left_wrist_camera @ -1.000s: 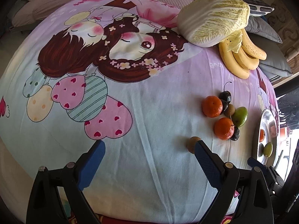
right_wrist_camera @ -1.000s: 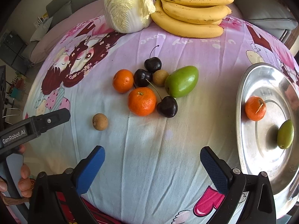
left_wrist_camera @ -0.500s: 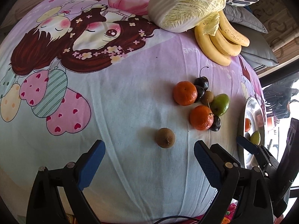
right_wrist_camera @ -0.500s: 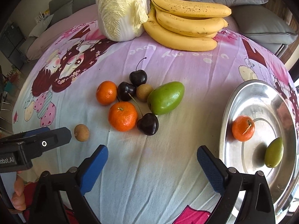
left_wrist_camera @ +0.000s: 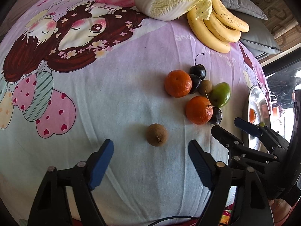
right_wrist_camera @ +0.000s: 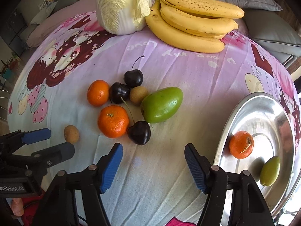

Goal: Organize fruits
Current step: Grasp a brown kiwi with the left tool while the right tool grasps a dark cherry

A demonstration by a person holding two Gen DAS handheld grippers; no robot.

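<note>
My left gripper point(left_wrist_camera: 150, 162) is open and empty, with a brown longan point(left_wrist_camera: 156, 134) lying just ahead between its fingers; the longan also shows in the right wrist view point(right_wrist_camera: 71, 134). My right gripper point(right_wrist_camera: 153, 166) is open and empty, just short of a dark cherry point(right_wrist_camera: 139, 132). Two tangerines point(right_wrist_camera: 113, 121) point(right_wrist_camera: 98, 93), two more cherries, a second longan point(right_wrist_camera: 138, 95) and a green mango point(right_wrist_camera: 162, 104) lie clustered on the cartoon sheet. A steel plate point(right_wrist_camera: 235, 113) at right holds a tangerine point(right_wrist_camera: 241, 144) and a small green fruit point(right_wrist_camera: 269, 170).
A napa cabbage point(right_wrist_camera: 122, 5) and a bunch of bananas point(right_wrist_camera: 191, 22) lie at the far side. Grey cushions point(right_wrist_camera: 270, 32) sit behind them. The left gripper point(right_wrist_camera: 35, 145) shows at the lower left of the right wrist view.
Both grippers have moved forward toward the fruit. The left gripper has swung right, so the lone longan now sits centred between its fingers. Nothing was grasped.
</note>
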